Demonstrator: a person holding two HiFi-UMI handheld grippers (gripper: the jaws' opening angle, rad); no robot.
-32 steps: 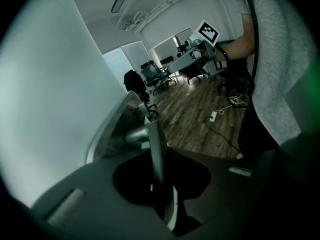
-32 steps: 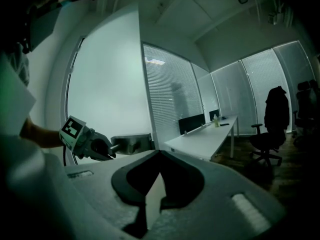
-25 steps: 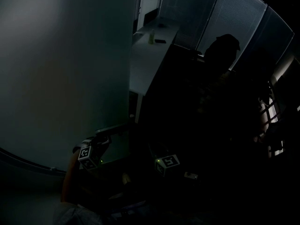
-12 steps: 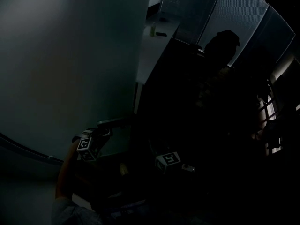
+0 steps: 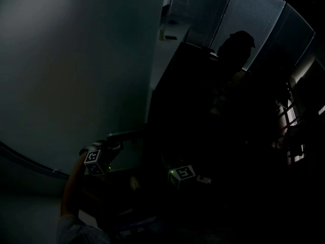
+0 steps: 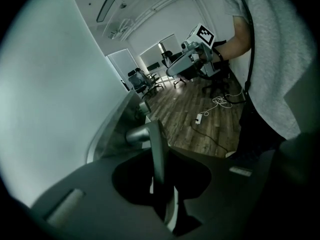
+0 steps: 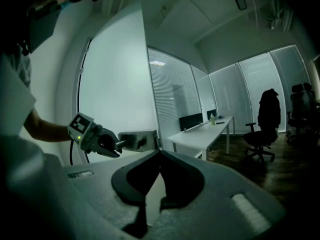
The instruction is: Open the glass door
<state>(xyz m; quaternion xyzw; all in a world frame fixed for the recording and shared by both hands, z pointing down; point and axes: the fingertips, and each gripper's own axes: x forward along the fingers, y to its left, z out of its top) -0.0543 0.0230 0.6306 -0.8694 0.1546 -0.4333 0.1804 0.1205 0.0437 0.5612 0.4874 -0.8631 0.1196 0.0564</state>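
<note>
Since a second ago the glass door (image 5: 76,60) covers more of the upper left, while the left gripper (image 5: 112,146) clamps its handle (image 6: 156,149) and the right gripper (image 7: 159,153) is closed and empty.

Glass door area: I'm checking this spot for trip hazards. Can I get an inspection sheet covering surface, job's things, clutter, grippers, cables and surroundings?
surface: wood floor; the room is dim.
job's things: frosted glass door with a metal door handle.
clutter: bottle on a white desk.
grippers: left gripper is shut on the door handle; right gripper has its jaws together with nothing between them, and is held away from the door.
cables: power strip and loose white cable lie on the floor.
surroundings: window blinds; office chair with a dark garment over it.
</note>
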